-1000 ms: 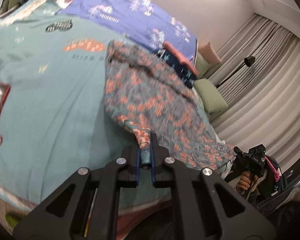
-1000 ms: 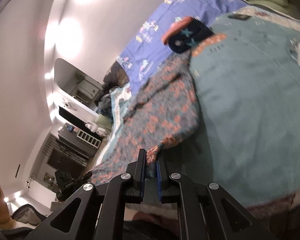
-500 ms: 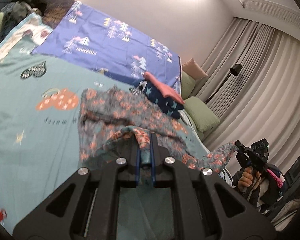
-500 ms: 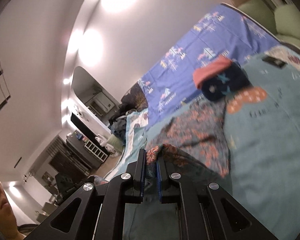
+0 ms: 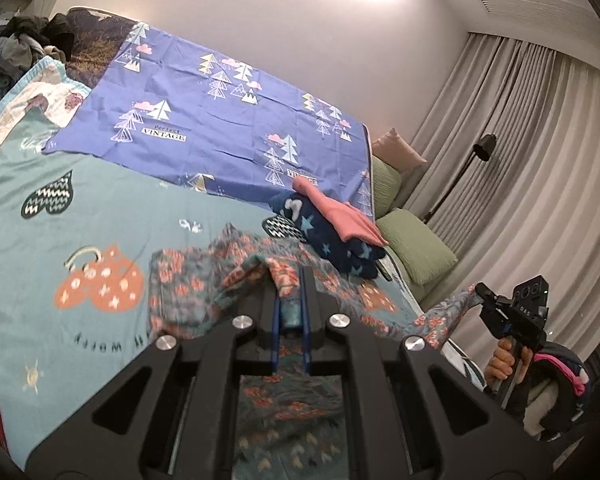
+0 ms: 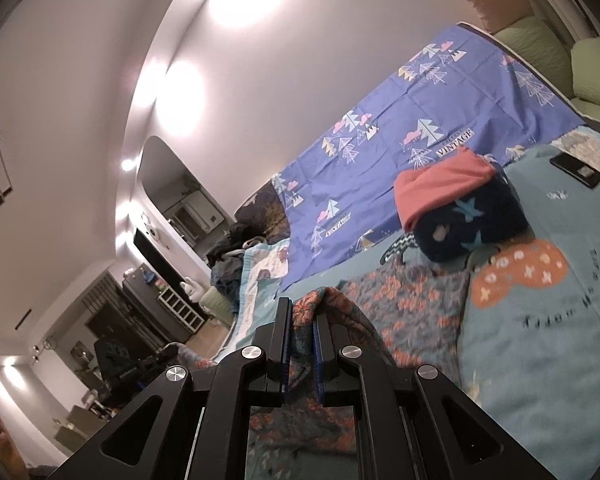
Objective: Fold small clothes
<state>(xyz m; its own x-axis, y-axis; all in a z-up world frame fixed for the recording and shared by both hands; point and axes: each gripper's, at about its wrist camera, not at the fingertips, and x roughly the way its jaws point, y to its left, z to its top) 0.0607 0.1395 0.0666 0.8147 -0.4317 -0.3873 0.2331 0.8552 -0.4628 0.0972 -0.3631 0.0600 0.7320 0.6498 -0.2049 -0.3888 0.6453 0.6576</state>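
A grey-blue garment with orange flowers (image 5: 188, 280) lies on the teal bedspread (image 5: 100, 208), its near edge lifted off the bed. My left gripper (image 5: 290, 292) is shut on one bunched corner of it. In the right wrist view my right gripper (image 6: 302, 312) is shut on the other corner, and the garment (image 6: 412, 304) spreads out beyond it. The left wrist view also shows the right gripper (image 5: 480, 292) at the far right, held by a hand (image 5: 500, 360), with cloth pinched at its tip. The stretch of cloth between the two corners hangs slack.
A folded pile of pink and navy star-print clothes (image 5: 340, 232) (image 6: 460, 208) sits just past the garment. Behind it lies a purple tree-print sheet (image 5: 220, 120). Green pillows (image 5: 416, 248), a floor lamp (image 5: 484, 148) and curtains stand at the right. A dark phone (image 6: 576, 168) rests on the bed.
Both grippers have risen and travelled forward with the garment's near edge, carrying it over the part that still lies flat. Both stay shut on their corners.
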